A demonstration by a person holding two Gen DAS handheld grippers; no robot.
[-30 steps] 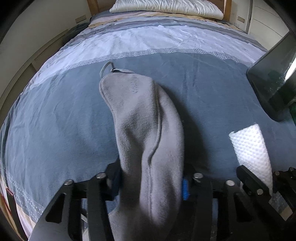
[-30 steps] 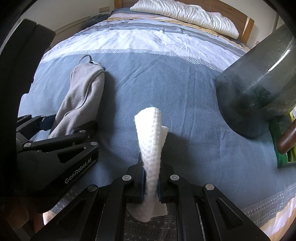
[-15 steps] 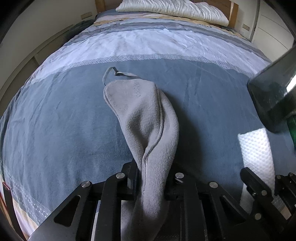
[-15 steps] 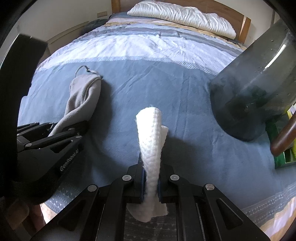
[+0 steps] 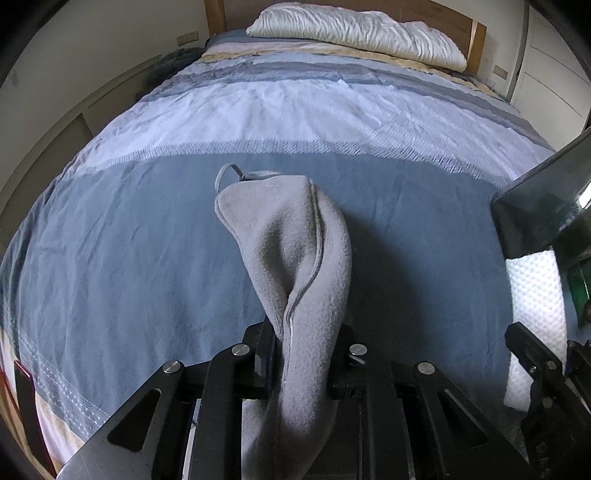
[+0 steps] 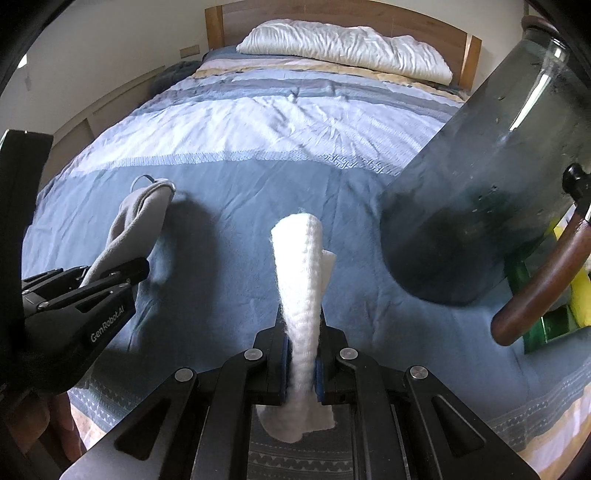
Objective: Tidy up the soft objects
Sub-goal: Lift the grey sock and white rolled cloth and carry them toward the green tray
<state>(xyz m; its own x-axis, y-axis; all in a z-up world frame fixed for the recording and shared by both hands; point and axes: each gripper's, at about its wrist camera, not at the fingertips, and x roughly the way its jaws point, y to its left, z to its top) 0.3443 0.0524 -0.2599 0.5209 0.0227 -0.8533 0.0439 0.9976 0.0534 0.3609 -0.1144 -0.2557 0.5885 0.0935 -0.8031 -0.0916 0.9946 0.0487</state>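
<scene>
A grey fleece cloth (image 5: 295, 258) with a small hanging loop at its far end is pinched in my left gripper (image 5: 306, 354), which is shut on it and holds it lifted over the blue bedspread (image 5: 129, 240). The same grey fleece cloth (image 6: 136, 225) and left gripper (image 6: 110, 273) appear at the left of the right wrist view. My right gripper (image 6: 301, 347) is shut on a white textured cloth (image 6: 301, 266), which stands up between the pads. That white textured cloth (image 5: 535, 306) shows at the right edge of the left wrist view.
A dark translucent container (image 6: 480, 177) leans over the bed's right side, with a brown curved handle (image 6: 546, 284) and green and yellow items (image 6: 576, 299) beside it. A white pillow (image 6: 343, 44) lies against the wooden headboard (image 6: 406, 18). A wall runs along the left.
The left jaws closed in on the grey fleece cloth, squeezing it narrow, then lifted it. The right gripper rose and shifted with the white cloth still pinched; the dark container looms closer.
</scene>
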